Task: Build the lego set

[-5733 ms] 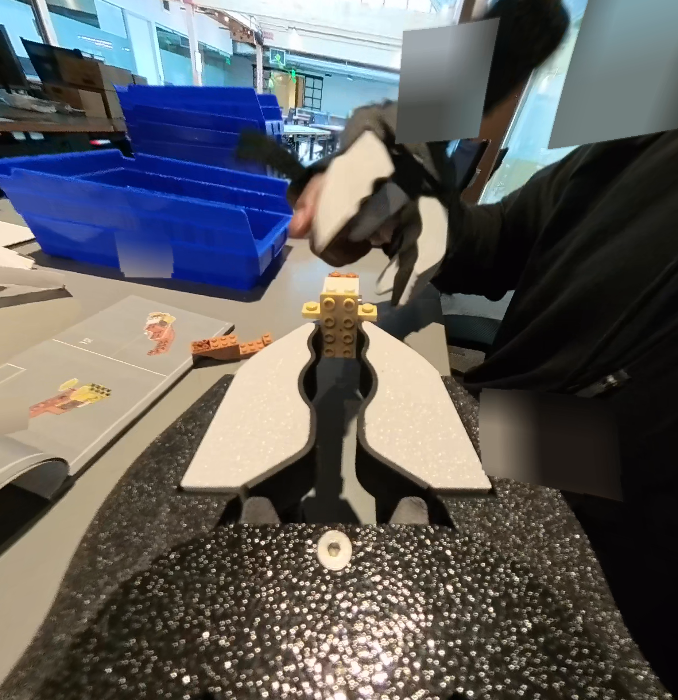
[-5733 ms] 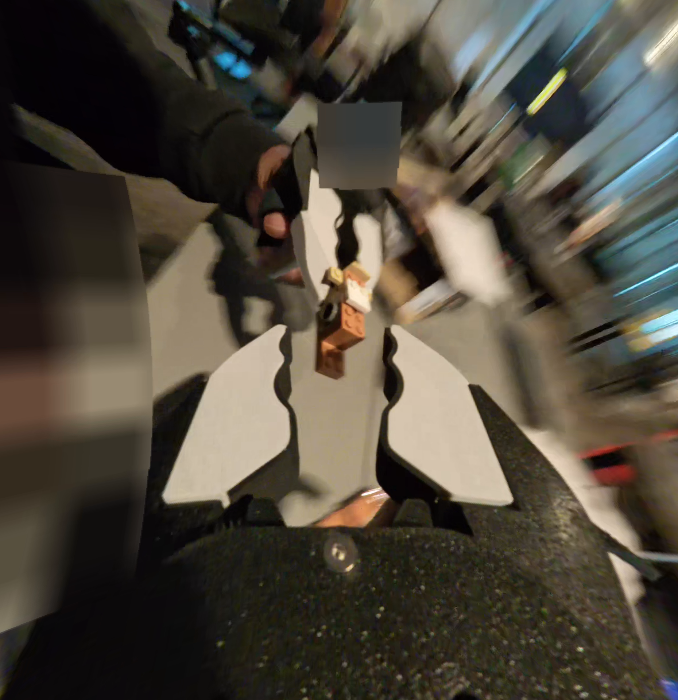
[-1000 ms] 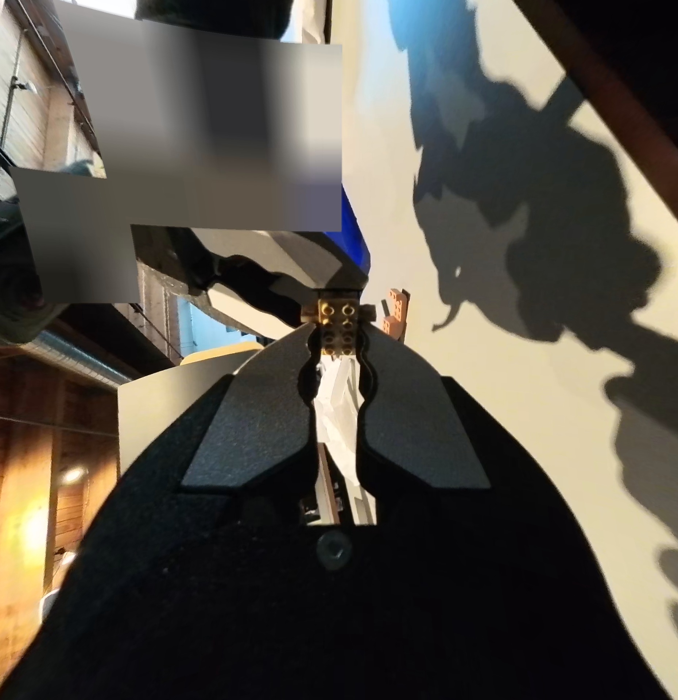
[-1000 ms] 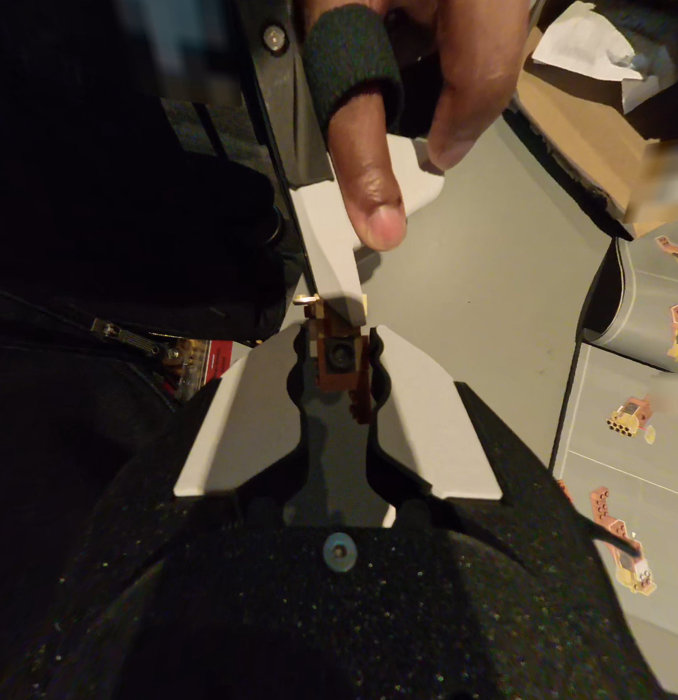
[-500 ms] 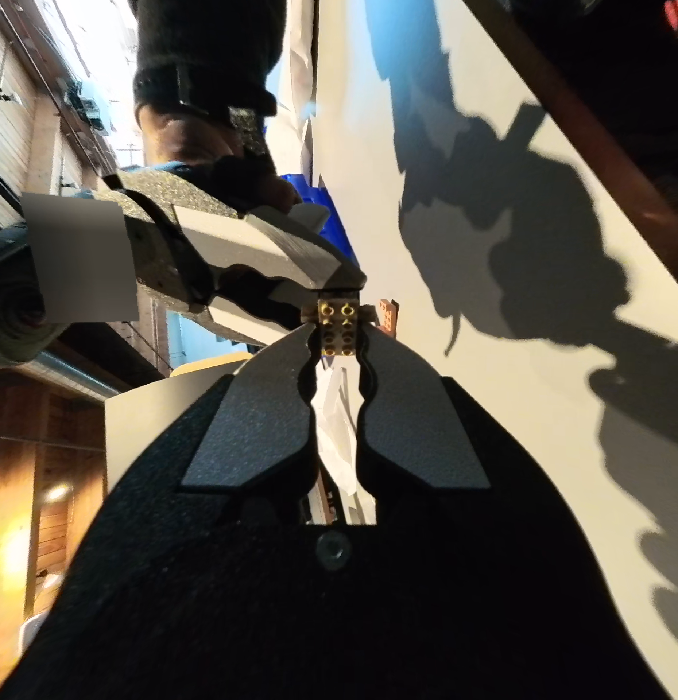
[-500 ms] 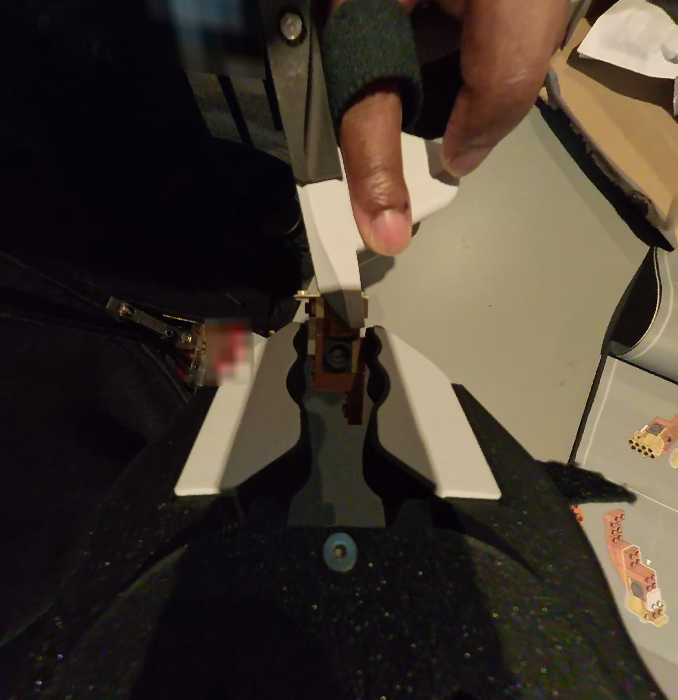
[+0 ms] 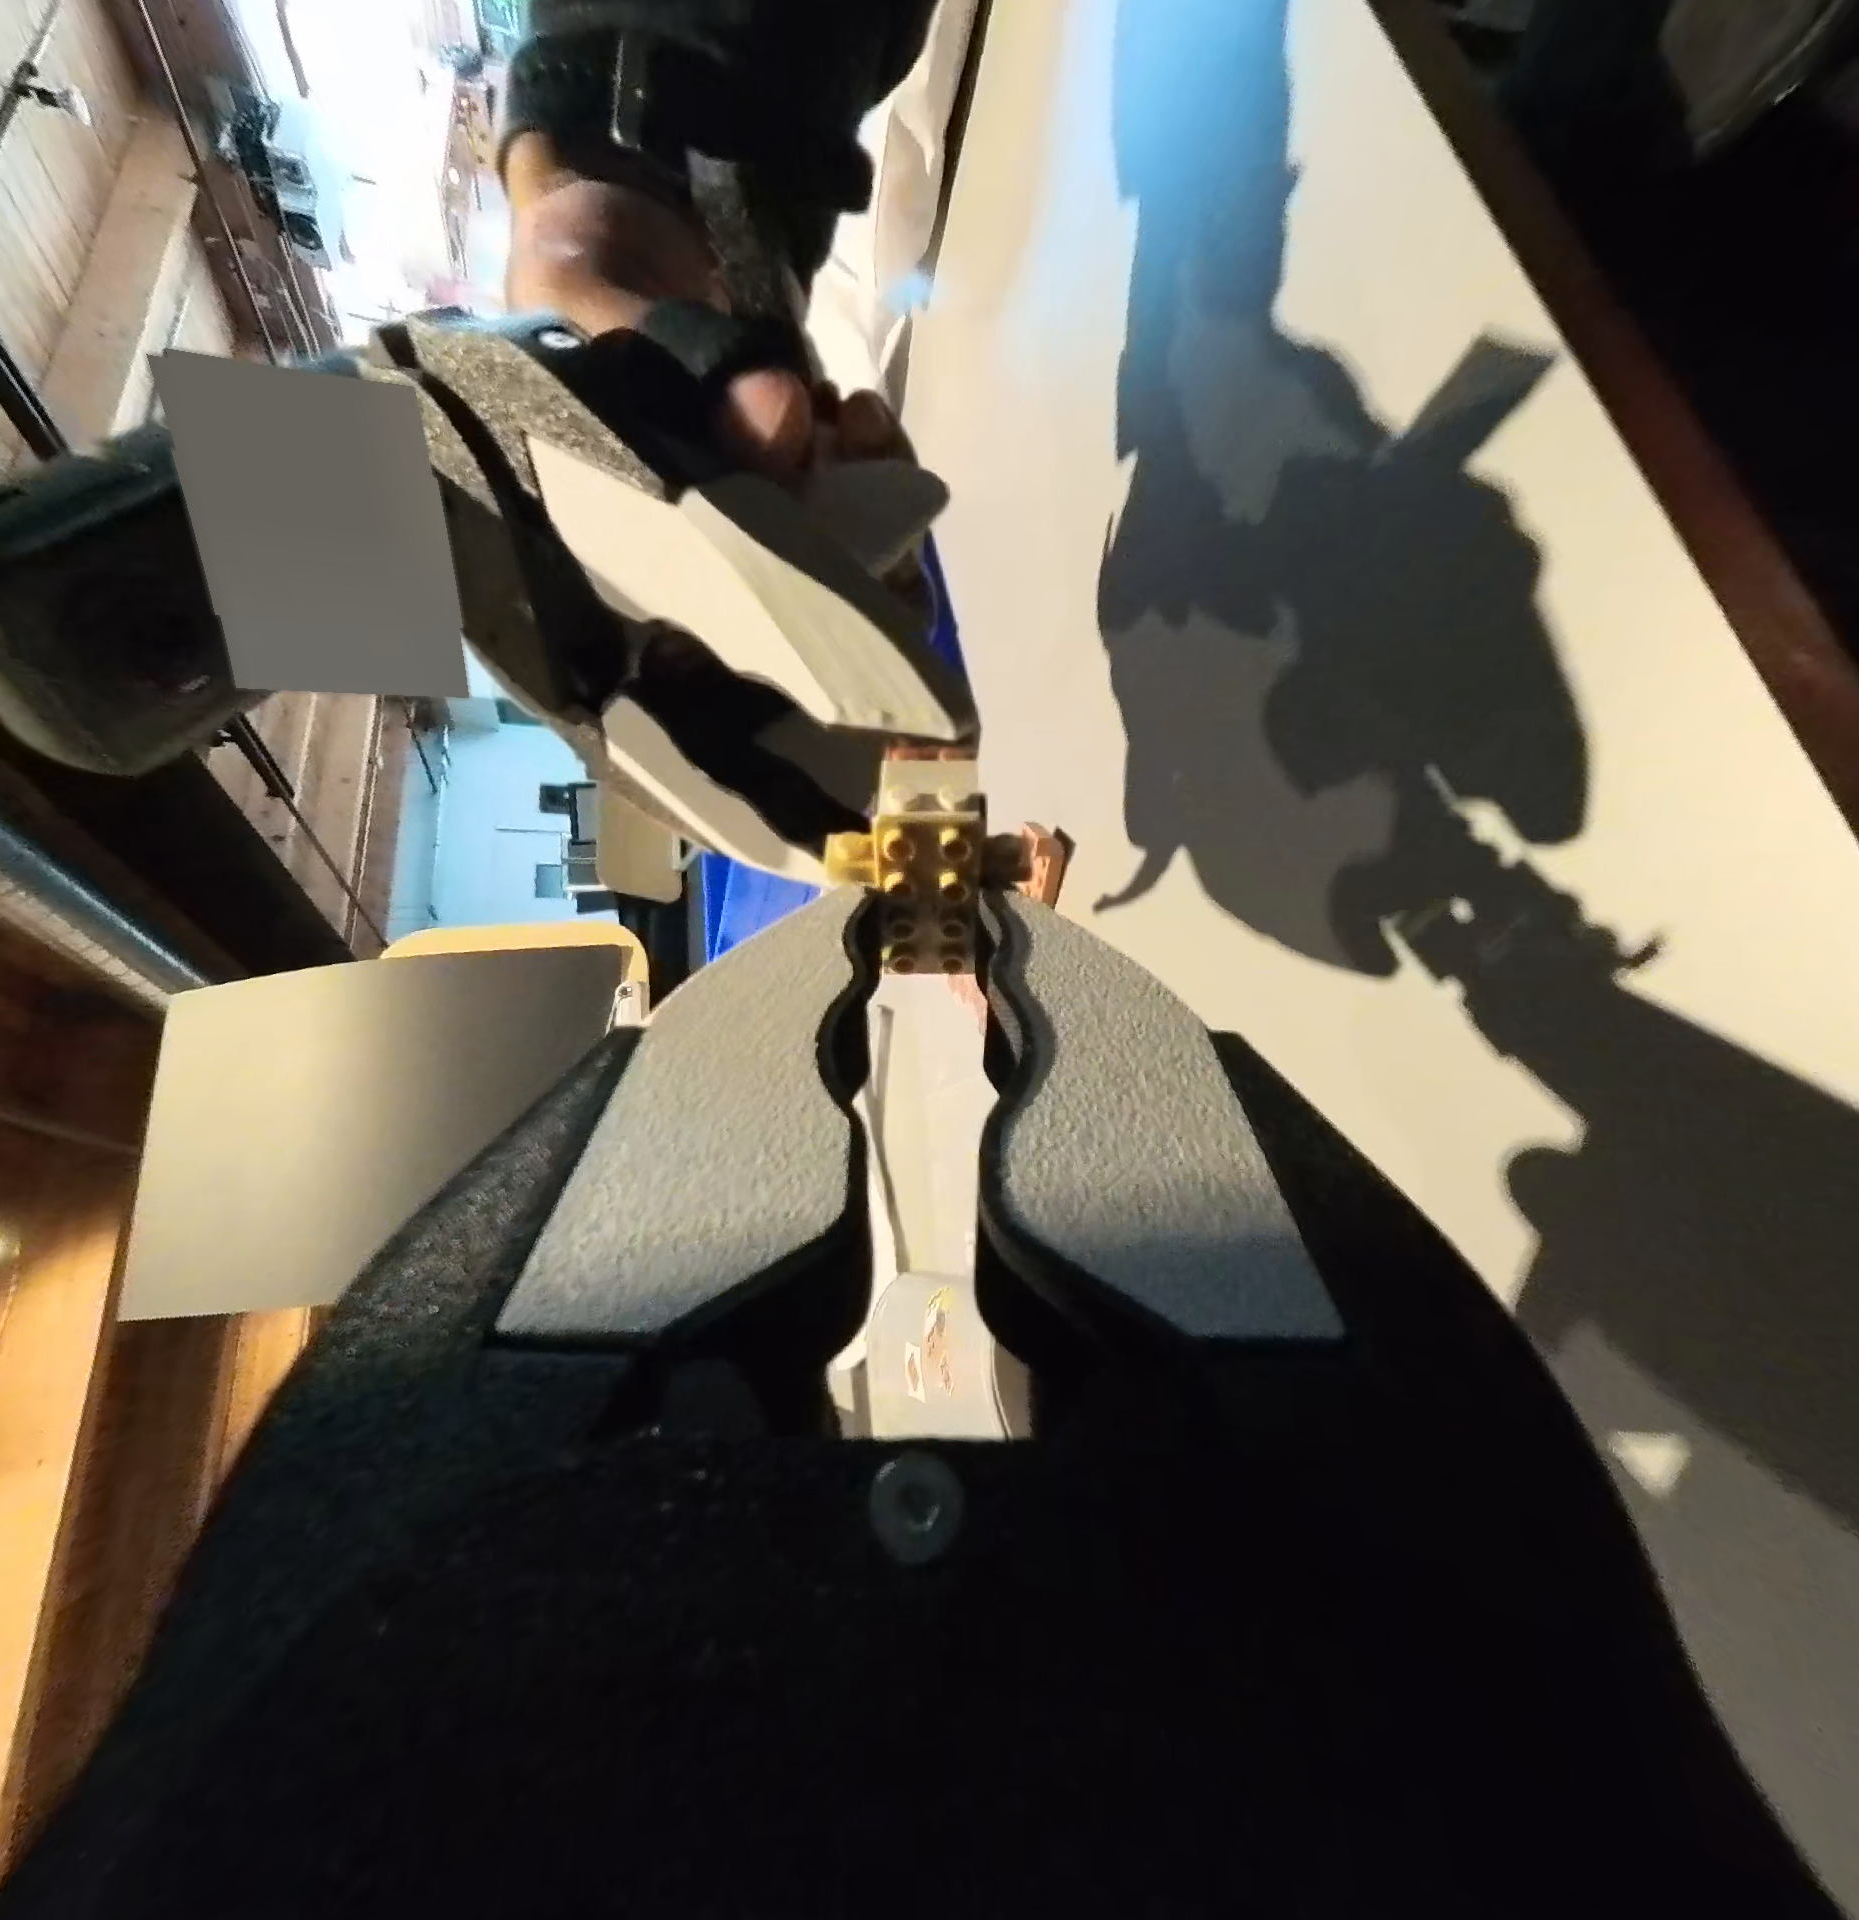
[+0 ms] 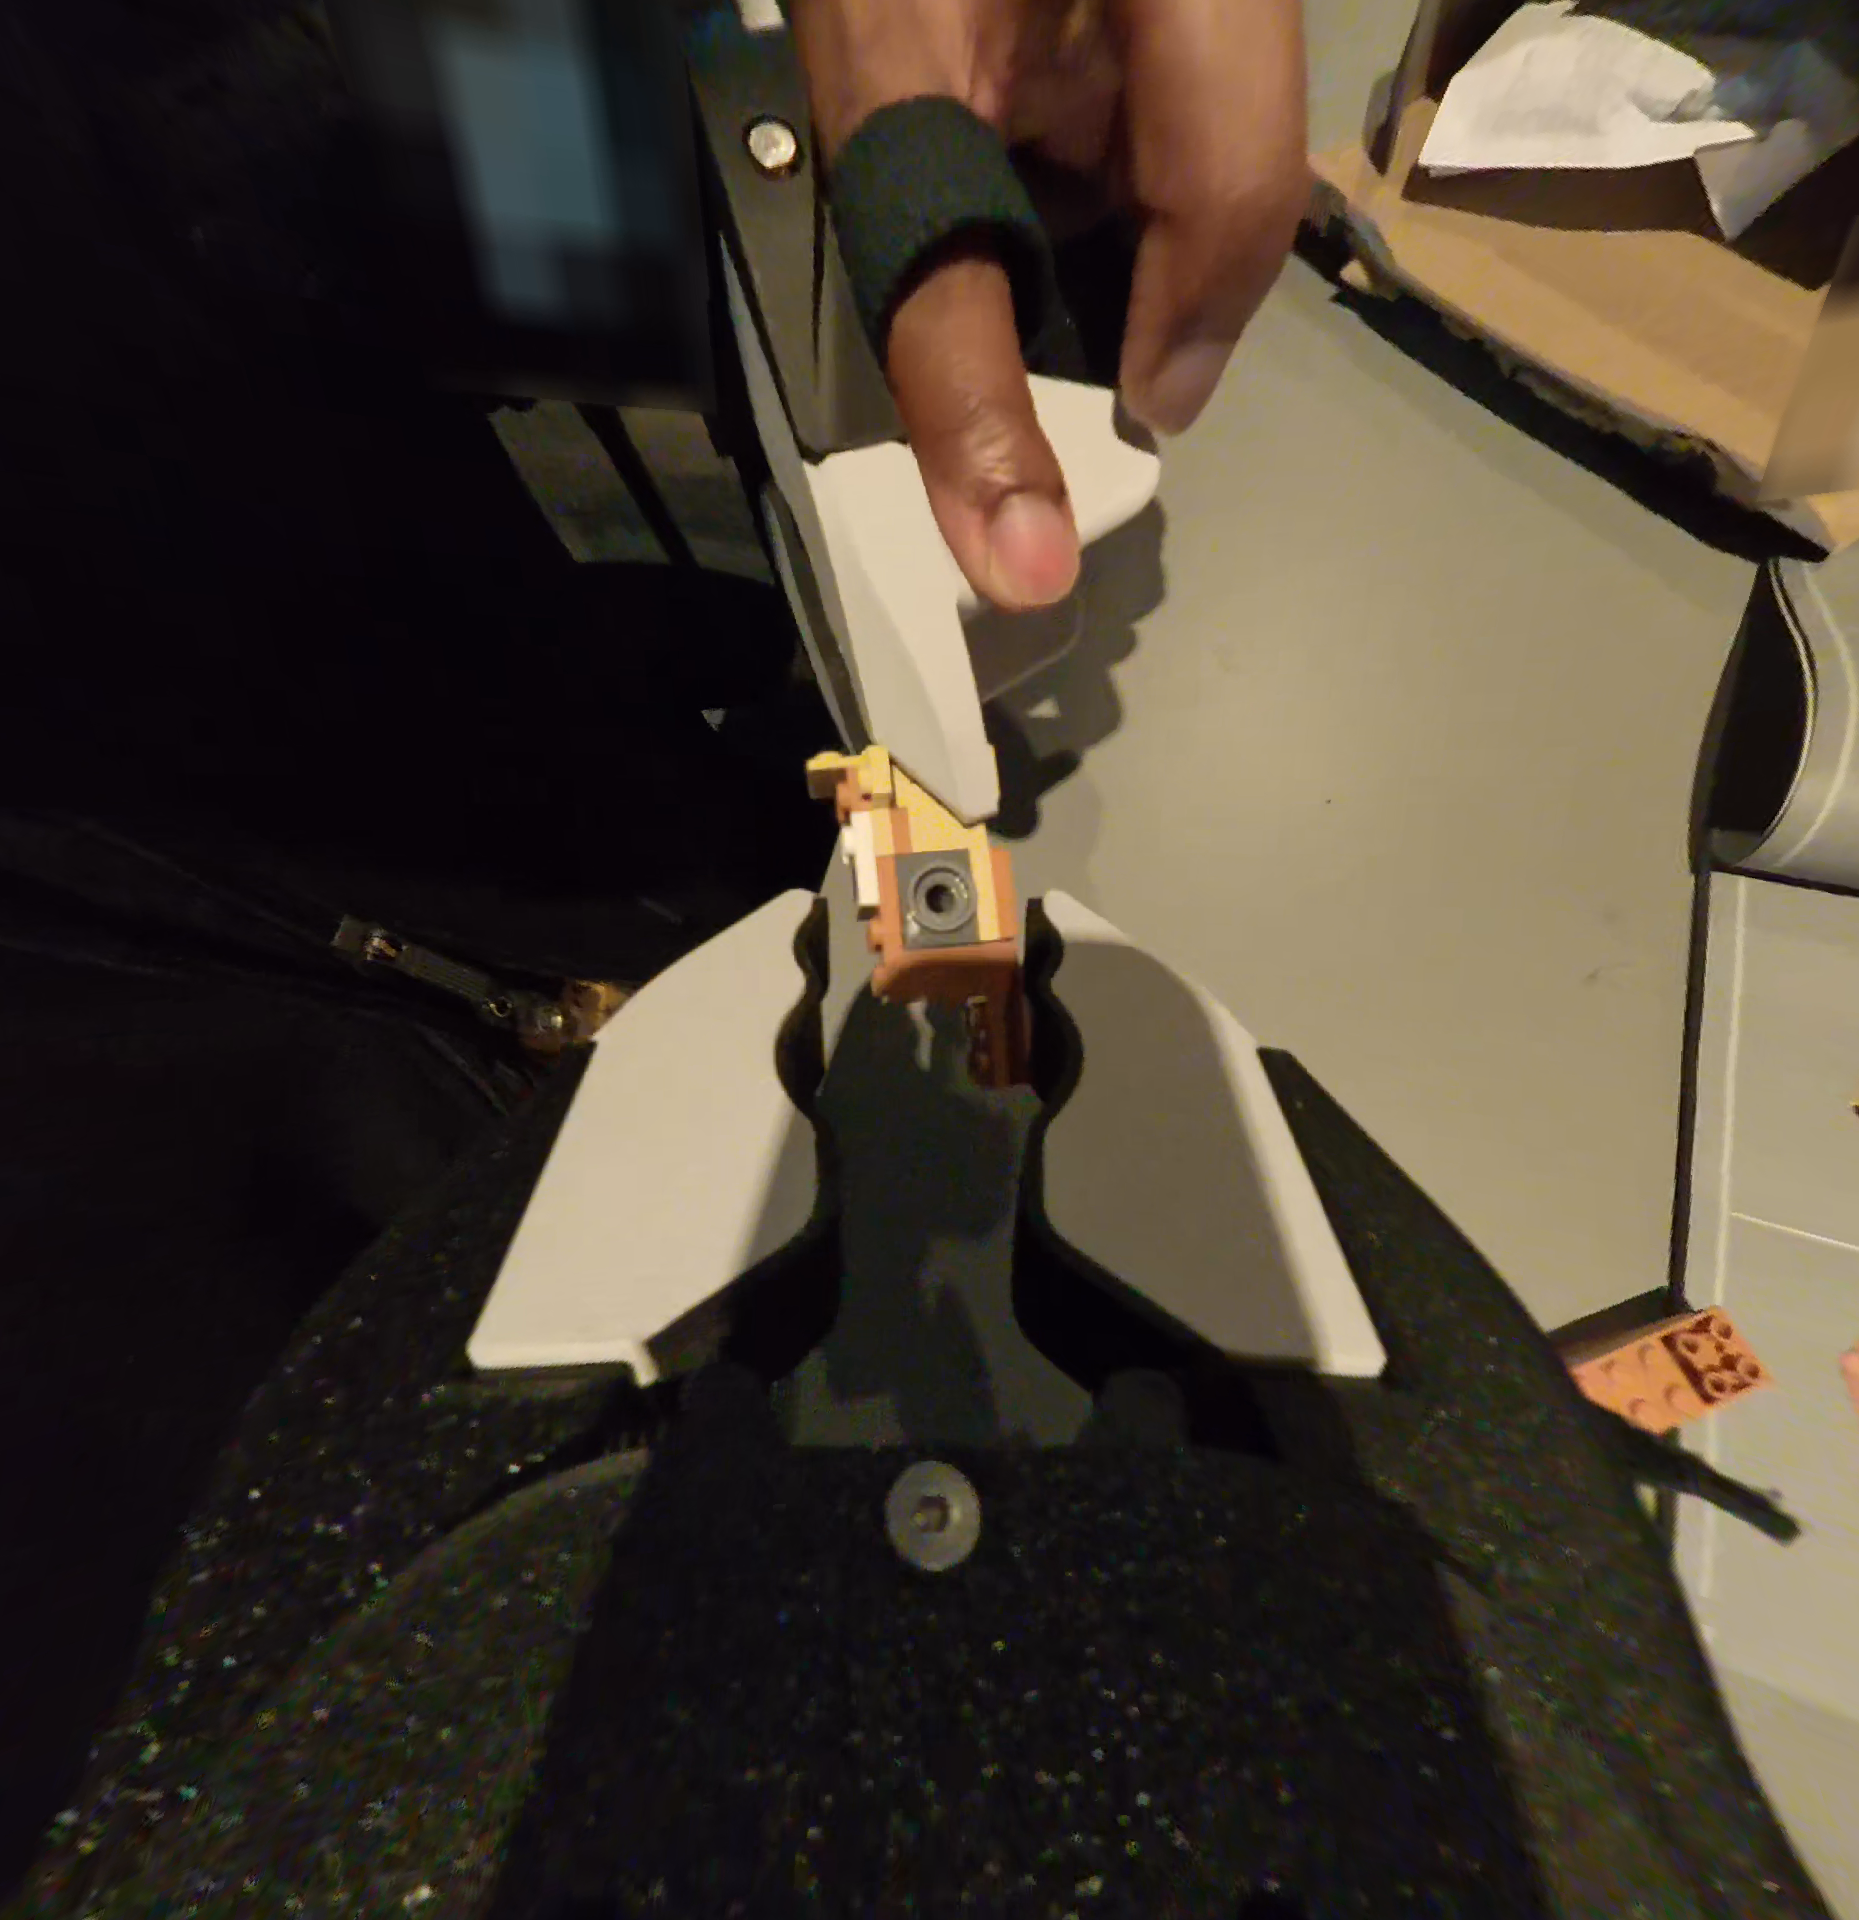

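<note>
Grey worktop (image 8: 1372,727) under warm side light, with hard shadows of the tools thrown across it in the left wrist view; that view is rolled sideways, so the worktop runs up the right of the frame. We count two grippers, one small lego assembly (image 7: 927,873) held between them, and two loose brown bricks (image 8: 1673,1366) lying on the worktop at the right edge of the right wrist view, the second one cut off by the frame. One open instruction booklet (image 8: 1798,1039) lies just beside those bricks, and one torn cardboard box (image 8: 1590,312) with white paper in it sits further back. The left gripper (image 7: 927,914) has its fingers drawn in to a narrow gap and clamped on the tan studded part of the assembly, which sticks out past the tips with a cream piece on top. The right gripper (image 8: 930,935) reaches in from the opposite side, its fingers nearly closed around the brown end of the same assembly (image 8: 935,894); the right finger touches the brick, but we cannot tell whether the left one does. The assembly is off the worktop, in the air. In the right wrist view one bare hand (image 8: 1060,260) wearing a black finger sleeve wraps the left gripper, with a fingertip pressed flat along one of its white fingers (image 8: 904,644).
</note>
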